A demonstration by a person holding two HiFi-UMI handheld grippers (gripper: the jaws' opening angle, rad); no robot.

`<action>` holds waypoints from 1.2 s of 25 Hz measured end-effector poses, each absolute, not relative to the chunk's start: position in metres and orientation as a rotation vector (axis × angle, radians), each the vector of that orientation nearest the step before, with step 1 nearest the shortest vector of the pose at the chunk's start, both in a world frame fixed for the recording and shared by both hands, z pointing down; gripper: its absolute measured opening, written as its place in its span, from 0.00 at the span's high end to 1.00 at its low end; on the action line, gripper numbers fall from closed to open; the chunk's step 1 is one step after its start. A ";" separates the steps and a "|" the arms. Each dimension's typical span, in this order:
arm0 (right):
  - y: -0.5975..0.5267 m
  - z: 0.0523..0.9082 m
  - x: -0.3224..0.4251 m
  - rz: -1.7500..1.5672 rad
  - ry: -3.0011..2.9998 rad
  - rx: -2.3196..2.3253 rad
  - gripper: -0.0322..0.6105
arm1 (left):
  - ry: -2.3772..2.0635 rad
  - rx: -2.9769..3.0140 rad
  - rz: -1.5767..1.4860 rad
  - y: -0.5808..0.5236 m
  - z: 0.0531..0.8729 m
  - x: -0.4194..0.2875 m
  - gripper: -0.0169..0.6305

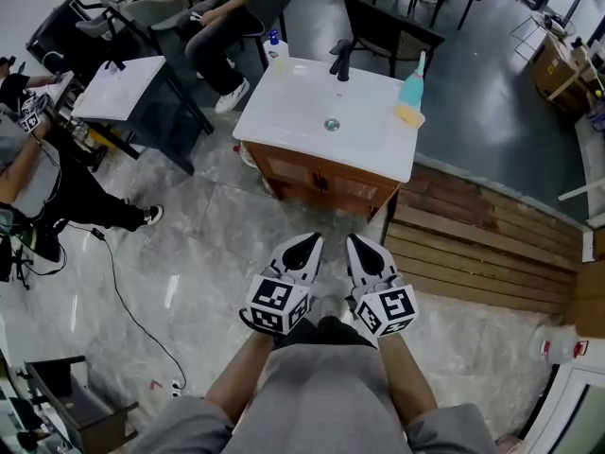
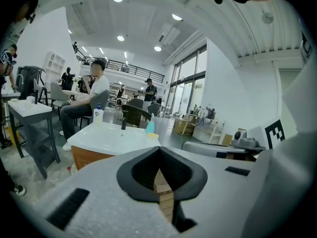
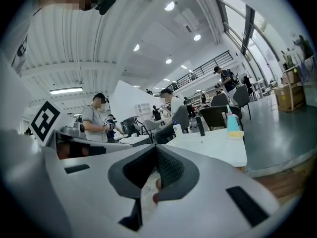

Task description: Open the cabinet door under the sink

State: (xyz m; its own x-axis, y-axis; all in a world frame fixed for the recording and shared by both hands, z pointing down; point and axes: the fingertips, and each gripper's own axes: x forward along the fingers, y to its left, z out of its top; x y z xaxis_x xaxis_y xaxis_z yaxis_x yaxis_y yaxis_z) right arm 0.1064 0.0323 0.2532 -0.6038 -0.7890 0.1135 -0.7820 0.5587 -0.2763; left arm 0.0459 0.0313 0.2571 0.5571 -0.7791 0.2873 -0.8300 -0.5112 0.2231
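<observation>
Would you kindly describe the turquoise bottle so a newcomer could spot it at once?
Find the white sink top on the wooden cabinet mid-floor. At its far right corner, right of the black tap, stands the turquoise bottle with a yellow sponge at its foot; the other bottle, far left, is white with a blue cap.

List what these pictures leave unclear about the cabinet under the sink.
- Head view: the cabinet door's handle, too small and seen steeply under the sink rim.
- Left gripper view: most of the cabinet front, behind the left tool.
- Right gripper view: nearly all of it, behind the right tool.
</observation>
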 end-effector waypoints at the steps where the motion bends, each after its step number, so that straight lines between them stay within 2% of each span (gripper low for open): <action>1: 0.028 0.255 0.107 -0.479 2.753 -1.386 0.94 | -1.321 2.457 0.220 0.027 0.259 0.046 0.96; 20: -0.079 0.321 0.088 -0.649 2.692 -1.531 0.94 | -1.204 2.386 0.302 -0.091 0.333 0.018 0.96; 30: -0.142 0.385 0.065 -0.750 2.591 -1.702 0.94 | -1.023 2.381 0.342 -0.149 0.396 0.003 0.96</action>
